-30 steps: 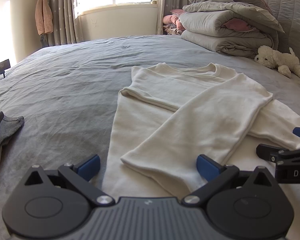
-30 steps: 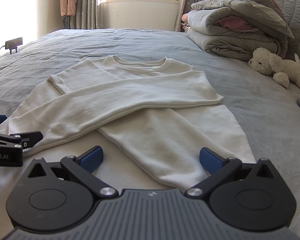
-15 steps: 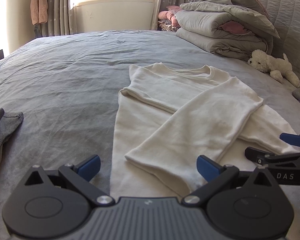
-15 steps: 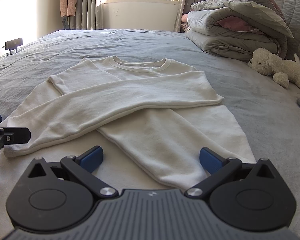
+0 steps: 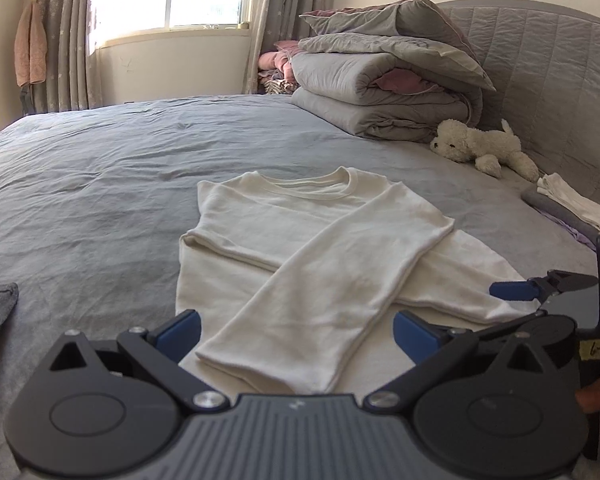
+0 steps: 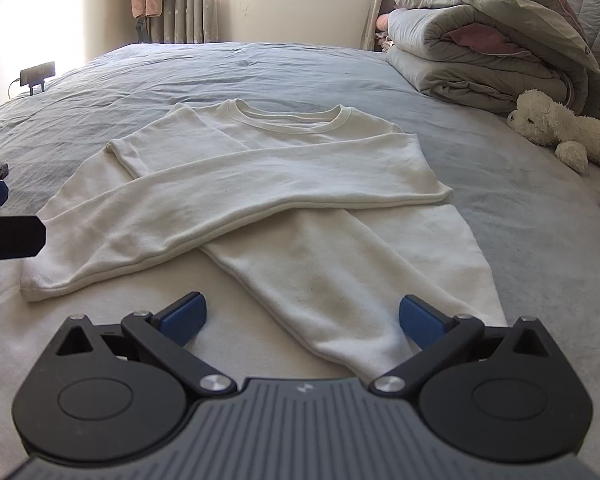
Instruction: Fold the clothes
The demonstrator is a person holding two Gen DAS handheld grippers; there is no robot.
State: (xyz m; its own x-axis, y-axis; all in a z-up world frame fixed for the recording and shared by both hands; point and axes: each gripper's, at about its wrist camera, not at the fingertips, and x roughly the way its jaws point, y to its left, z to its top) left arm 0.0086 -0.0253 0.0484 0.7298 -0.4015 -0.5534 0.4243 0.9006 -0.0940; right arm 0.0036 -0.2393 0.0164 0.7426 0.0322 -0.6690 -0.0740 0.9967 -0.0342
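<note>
On the grey bed point(image 5: 100, 184), a cream sweatshirt point(image 5: 320, 240) lies flat with both sleeves crossed over its front.
Left gripper point(image 5: 296, 330) and right gripper point(image 6: 302, 320) hover at the near hem, jaws spread wide, holding nothing; folded quilts point(image 5: 384, 92) and a plush dog point(image 5: 480, 148) sit far right.

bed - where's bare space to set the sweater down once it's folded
Widest bare patch: the grey sheet left of the cream sweater, up to the window wall. A narrower strip lies between the sweater and the plush dog. Crowded: the headboard side, with stacked duvets, dog and folded clothes.
</note>
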